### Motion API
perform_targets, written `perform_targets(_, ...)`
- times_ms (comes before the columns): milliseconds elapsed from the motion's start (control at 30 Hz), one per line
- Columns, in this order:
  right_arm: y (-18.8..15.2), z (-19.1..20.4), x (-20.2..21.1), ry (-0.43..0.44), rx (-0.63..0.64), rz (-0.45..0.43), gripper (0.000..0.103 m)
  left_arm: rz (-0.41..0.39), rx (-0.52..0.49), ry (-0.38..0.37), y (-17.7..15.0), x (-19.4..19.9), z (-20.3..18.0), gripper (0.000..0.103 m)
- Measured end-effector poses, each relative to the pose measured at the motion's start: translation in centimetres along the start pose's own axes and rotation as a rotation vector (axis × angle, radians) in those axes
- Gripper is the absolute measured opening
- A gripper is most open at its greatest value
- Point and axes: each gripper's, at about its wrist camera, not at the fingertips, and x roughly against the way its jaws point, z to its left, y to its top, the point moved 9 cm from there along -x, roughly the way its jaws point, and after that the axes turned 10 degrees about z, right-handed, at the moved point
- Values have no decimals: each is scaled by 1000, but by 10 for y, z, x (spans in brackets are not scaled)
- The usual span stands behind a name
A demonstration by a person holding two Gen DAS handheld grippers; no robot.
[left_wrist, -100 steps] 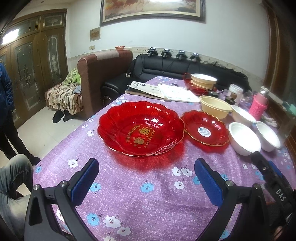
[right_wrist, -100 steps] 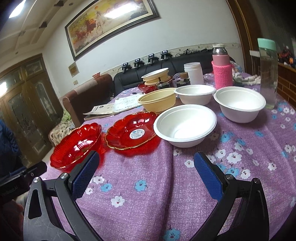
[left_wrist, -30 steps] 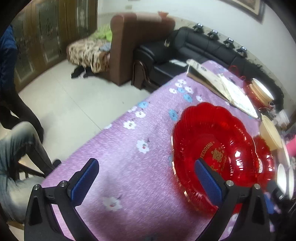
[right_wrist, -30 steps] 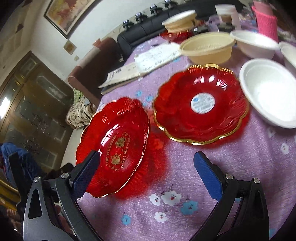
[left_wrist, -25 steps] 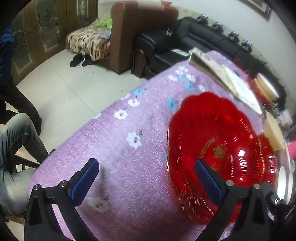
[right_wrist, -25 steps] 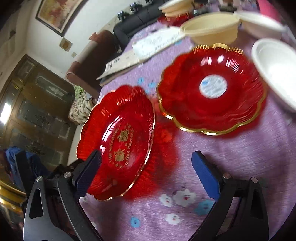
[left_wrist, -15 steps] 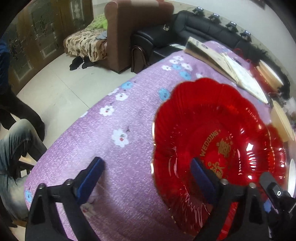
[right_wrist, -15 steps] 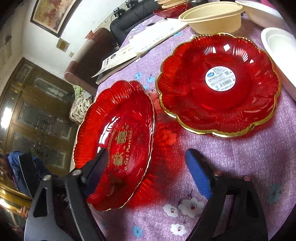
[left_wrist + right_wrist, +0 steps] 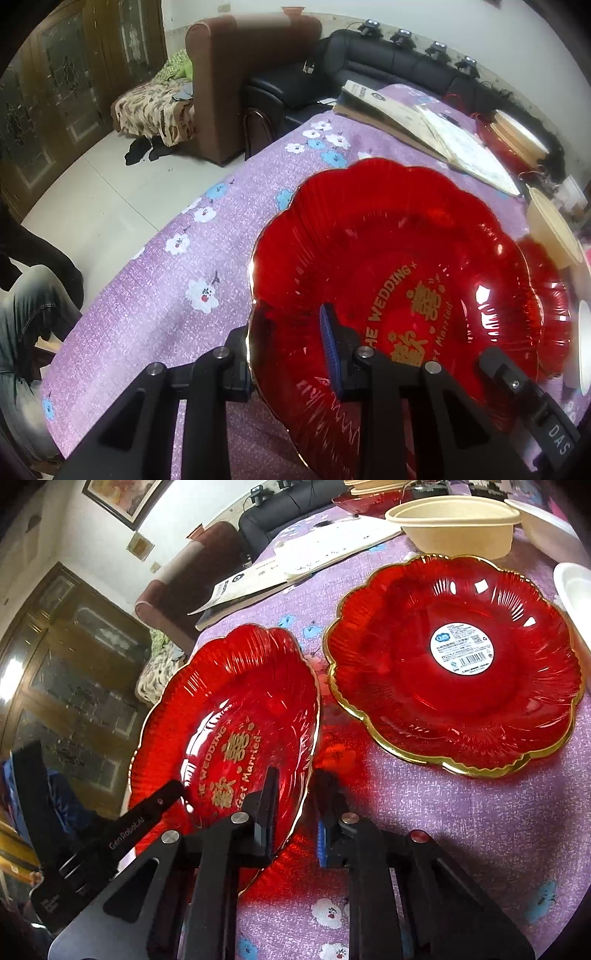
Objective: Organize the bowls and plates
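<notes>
So far nothing is stacked: both grippers, left (image 9: 286, 345) and right (image 9: 295, 812), pinch the wedding plate (image 9: 229, 738) (tilted) beside the sticker plate (image 9: 454, 664); bowls (image 9: 450, 528) wait behind.

Glossy red plate (image 9: 399, 258) – probably plastic – gilt rim; matt woven purple tablecloth (image 9: 461, 812)

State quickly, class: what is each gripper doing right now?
Left gripper: shut on the large red wedding plate, at its rim.
Right gripper: shut on the same plate's opposite rim.
</notes>
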Motion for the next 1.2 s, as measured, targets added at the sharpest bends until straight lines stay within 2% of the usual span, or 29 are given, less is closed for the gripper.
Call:
perform_targets(267,0,0,1,-19,19,-14,16,-1,8,-20,-2,3,2,25)
perform_targets(400,-7,4,7,-59,41,-22,16,12,9,-44,-11,8,7,23)
perform_targets(733,-56,49,22,-171,219,-53,16,5,25,-14,-53,36,59,24)
perform_targets(900,-81,69,19,-181,284,-42,16,-4,43,16,-66,47,84,24)
perform_targets(1200,-106,82,6,-206,308,-9,16,3,51,33,-75,44,100,24)
